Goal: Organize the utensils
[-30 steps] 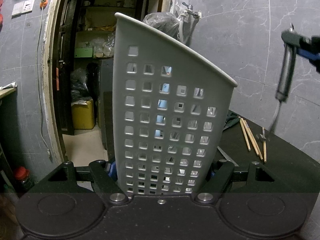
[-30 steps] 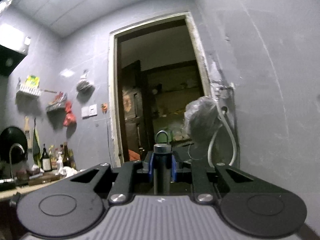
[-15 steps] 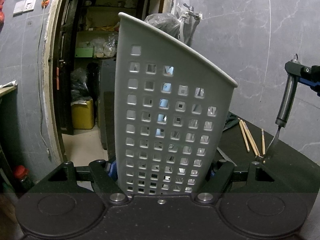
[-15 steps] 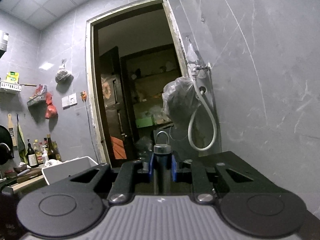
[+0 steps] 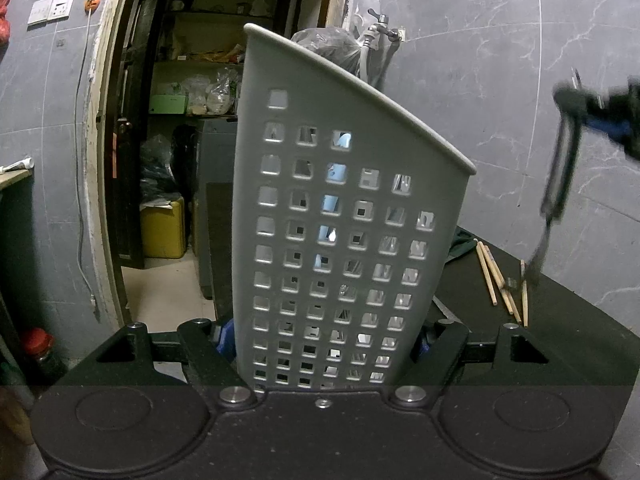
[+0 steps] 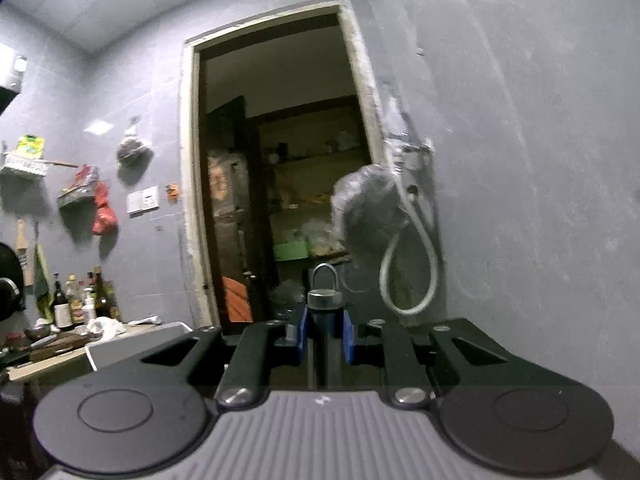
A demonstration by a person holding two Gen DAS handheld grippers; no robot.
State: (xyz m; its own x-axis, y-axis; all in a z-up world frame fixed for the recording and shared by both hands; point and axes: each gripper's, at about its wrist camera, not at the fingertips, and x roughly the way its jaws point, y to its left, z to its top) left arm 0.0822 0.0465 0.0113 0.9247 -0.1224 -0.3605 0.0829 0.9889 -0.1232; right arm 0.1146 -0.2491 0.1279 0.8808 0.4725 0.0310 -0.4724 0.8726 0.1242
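Utensil transfer, mid-carry
Left gripper (image 5: pixel 324 344) clamped on perforated holder (image 5: pixel 344 216); right gripper (image 6: pixel 325 338) pinching steel-handled utensil (image 6: pixel 324 300), now blurred, swung away from 3 chopsticks (image 5: pixel 500 276).

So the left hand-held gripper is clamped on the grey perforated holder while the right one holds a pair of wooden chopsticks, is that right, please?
Not quite. The left hand-held gripper is clamped on the grey perforated holder, but the right hand-held gripper holds a metal-handled utensil, as the right wrist view shows. The wooden chopsticks lie on the dark table.
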